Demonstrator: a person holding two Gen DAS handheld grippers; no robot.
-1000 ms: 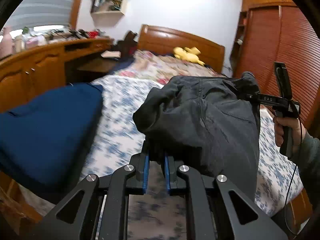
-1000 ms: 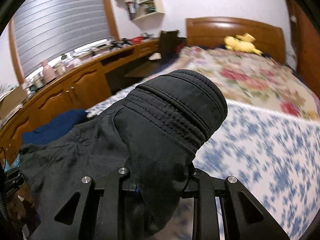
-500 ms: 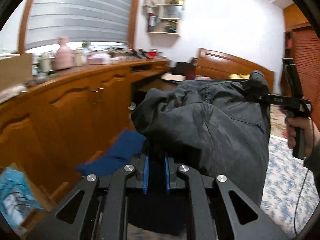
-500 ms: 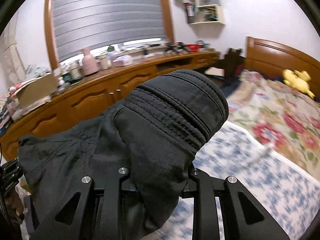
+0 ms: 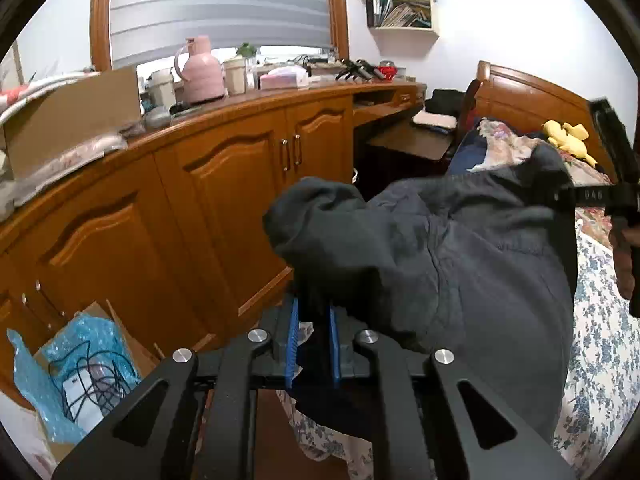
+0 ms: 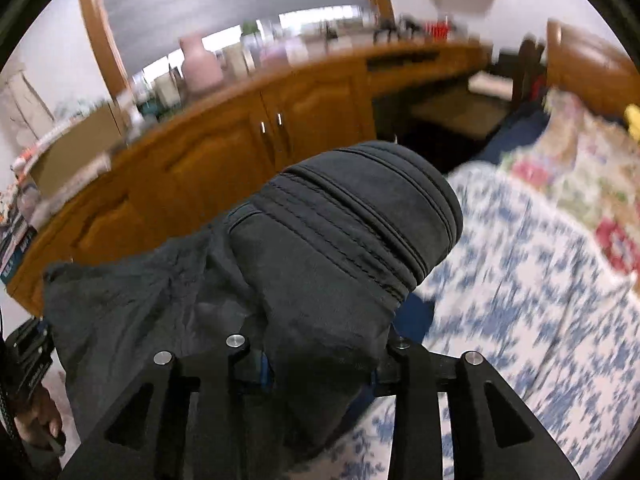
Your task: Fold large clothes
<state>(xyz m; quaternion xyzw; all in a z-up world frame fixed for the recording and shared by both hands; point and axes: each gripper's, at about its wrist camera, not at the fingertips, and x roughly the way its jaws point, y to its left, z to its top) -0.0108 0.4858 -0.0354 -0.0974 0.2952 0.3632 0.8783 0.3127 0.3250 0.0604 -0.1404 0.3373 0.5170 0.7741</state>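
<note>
So we start with the bed (image 5: 600, 364), its blue-flowered cover spread to our right, because that is where these trousers (image 5: 460, 248) need to end up lying flat. Beside it runs the long wooden cabinet (image 5: 224, 184), cluttered on top, and we judge it best to keep the cloth away from it.

The dark trousers hang in the air between our two tools, held by what looks like the waistband, with the legs dropping out of sight below. They sag in the middle and bunch at each end, so the step in hand, as we read it, is carrying them over the bed and spreading them. To do that well we should draw the two ends apart until the top edge runs straight, keep both ends level, and lower slowly so the legs land first without doubling under.

Our left gripper (image 5: 312, 344) has its jaws nearly closed, the blue pads (image 5: 294, 340) pinching a fold of the trousers. Our right gripper (image 6: 316, 364) is buried under a stitched band of cloth; its jaws are hidden there, though from the left camera it clearly clamps the far end. We should hold both grips firm until the cloth rests on the bed.
</note>
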